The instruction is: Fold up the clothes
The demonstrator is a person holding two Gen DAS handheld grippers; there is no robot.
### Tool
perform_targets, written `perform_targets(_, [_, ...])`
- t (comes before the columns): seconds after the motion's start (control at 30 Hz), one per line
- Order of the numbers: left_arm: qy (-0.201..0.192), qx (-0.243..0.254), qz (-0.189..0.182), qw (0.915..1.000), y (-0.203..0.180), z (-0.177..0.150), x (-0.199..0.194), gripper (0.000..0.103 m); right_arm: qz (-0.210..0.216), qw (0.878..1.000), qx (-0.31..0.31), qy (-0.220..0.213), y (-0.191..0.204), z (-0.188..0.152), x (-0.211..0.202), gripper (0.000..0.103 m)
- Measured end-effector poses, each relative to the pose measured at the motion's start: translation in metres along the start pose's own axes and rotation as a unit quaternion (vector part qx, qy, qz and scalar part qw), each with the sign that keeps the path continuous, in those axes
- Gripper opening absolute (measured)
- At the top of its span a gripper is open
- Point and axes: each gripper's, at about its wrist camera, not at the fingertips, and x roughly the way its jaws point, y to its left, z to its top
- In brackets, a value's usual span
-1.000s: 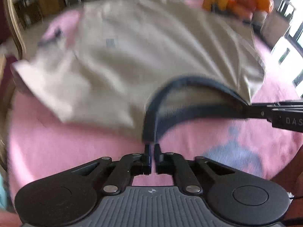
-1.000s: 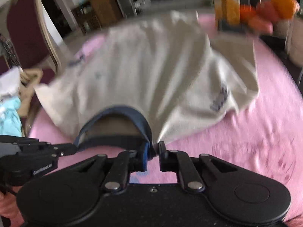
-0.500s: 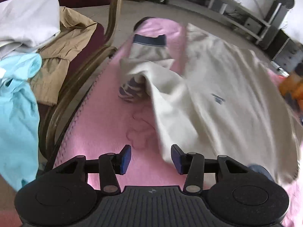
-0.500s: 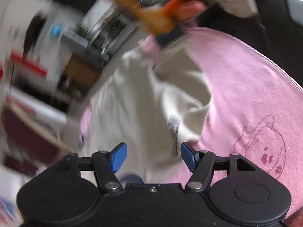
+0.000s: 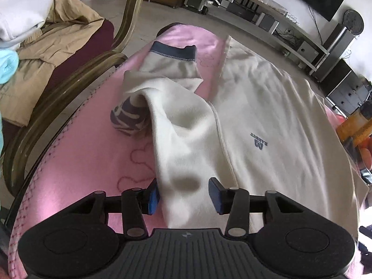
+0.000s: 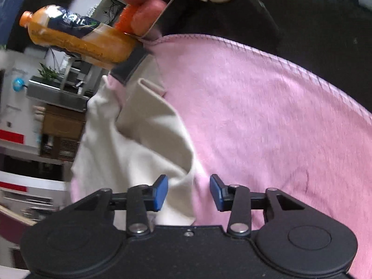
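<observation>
Pink blanket (image 5: 97, 139) under cream sweatshirt (image 5: 267, 116), chair (image 5: 69, 86) beside, both hand-held grippers released

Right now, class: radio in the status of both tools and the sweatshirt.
Left tool open, right tool open. Cream sweatshirt flat on pink blanket, left sleeve bunched. Nothing blocking.

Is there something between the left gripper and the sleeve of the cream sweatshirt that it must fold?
Nothing visible. The left gripper has its jaws open, and the sleeve of the cream sweatshirt already lies between them on the pink blanket.
</observation>
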Motion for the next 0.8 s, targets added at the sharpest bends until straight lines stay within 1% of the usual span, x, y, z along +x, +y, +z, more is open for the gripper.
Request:
perform_targets(0.03, [-0.002,0.001,0.003,1.0000,0.002,-0.001,0.003,0.025,-0.004,1.000,-0.008,-0.009,0.003,0.000,0.002,0.028])
perform_targets(0.07, [-0.003,-0.001,0.004,1.0000,0.003,-0.001,0.005,0.020,-0.005,1.000,-0.015,-0.015,0.005,0.000,0.005,0.022])
perform_targets(0.1, [-0.007,-0.004,0.007,0.9999,0.006,0.000,0.002,0.004,-0.008,1.000,-0.018,-0.015,0.006,0.000,0.010,0.010])
perform_targets(0.13, [-0.012,-0.009,0.013,0.9998,0.010,0.001,-0.003,0.002,-0.013,1.000,-0.019,-0.016,0.007,0.000,0.013,0.002])
perform_targets(0.17, [-0.018,-0.018,0.020,0.9995,0.013,0.002,-0.007,0.002,-0.018,0.999,-0.022,-0.024,0.008,-0.001,0.013,0.002])
perform_targets(0.23, [-0.026,-0.036,0.023,0.9988,0.019,0.004,-0.018,0.003,-0.021,0.997,-0.023,-0.064,0.011,-0.003,0.002,0.002])
perform_targets(0.3, [-0.028,-0.048,0.021,0.9982,0.025,0.003,-0.028,0.003,-0.010,0.995,-0.006,-0.103,0.007,-0.001,-0.017,0.002])
perform_targets(0.33, [-0.030,-0.052,0.020,0.9980,0.027,0.003,-0.032,0.003,-0.004,0.994,0.001,-0.108,0.003,0.000,-0.022,0.002])
perform_targets(0.43, [-0.024,-0.028,0.038,0.9986,0.022,0.004,-0.029,0.006,0.014,0.996,0.007,-0.093,-0.005,-0.002,-0.019,0.002])
perform_targets(0.47, [-0.018,-0.032,0.035,0.9987,0.024,0.004,-0.028,0.008,0.020,0.996,0.008,-0.085,-0.006,-0.004,-0.016,0.003])
perform_targets(0.5, [-0.012,-0.038,0.033,0.9987,0.025,0.004,-0.027,0.013,0.028,0.997,0.014,-0.076,-0.008,-0.005,-0.014,0.005])
perform_targets(0.53, [-0.006,-0.048,0.027,0.9985,0.029,0.005,-0.025,0.026,0.039,0.997,0.023,-0.066,-0.010,-0.007,-0.010,0.008])
perform_targets(0.57, [-0.004,-0.053,0.023,0.9983,0.031,0.005,-0.026,0.030,0.050,0.997,0.031,-0.055,-0.012,-0.008,-0.007,0.010])
perform_targets(0.6, [-0.003,-0.057,0.019,0.9982,0.033,0.005,-0.026,0.031,0.057,0.997,0.037,-0.044,-0.013,-0.009,-0.004,0.017])
perform_targets(0.63, [-0.002,-0.061,0.016,0.9980,0.035,0.005,-0.027,0.032,0.060,0.997,0.040,-0.034,-0.015,-0.010,-0.001,0.030])
perform_targets(0.67, [-0.003,-0.058,0.017,0.9982,0.034,0.005,-0.028,0.034,0.058,0.997,0.039,-0.026,-0.015,-0.012,0.000,0.033])
perform_targets(0.73, [-0.005,-0.051,0.017,0.9985,0.039,-0.001,-0.036,0.036,0.050,0.998,0.028,-0.023,-0.014,-0.018,0.001,0.033])
perform_targets(0.8, [-0.008,-0.046,0.013,0.9988,0.038,-0.001,-0.037,0.036,0.055,0.998,0.014,-0.021,-0.013,-0.022,0.001,0.034])
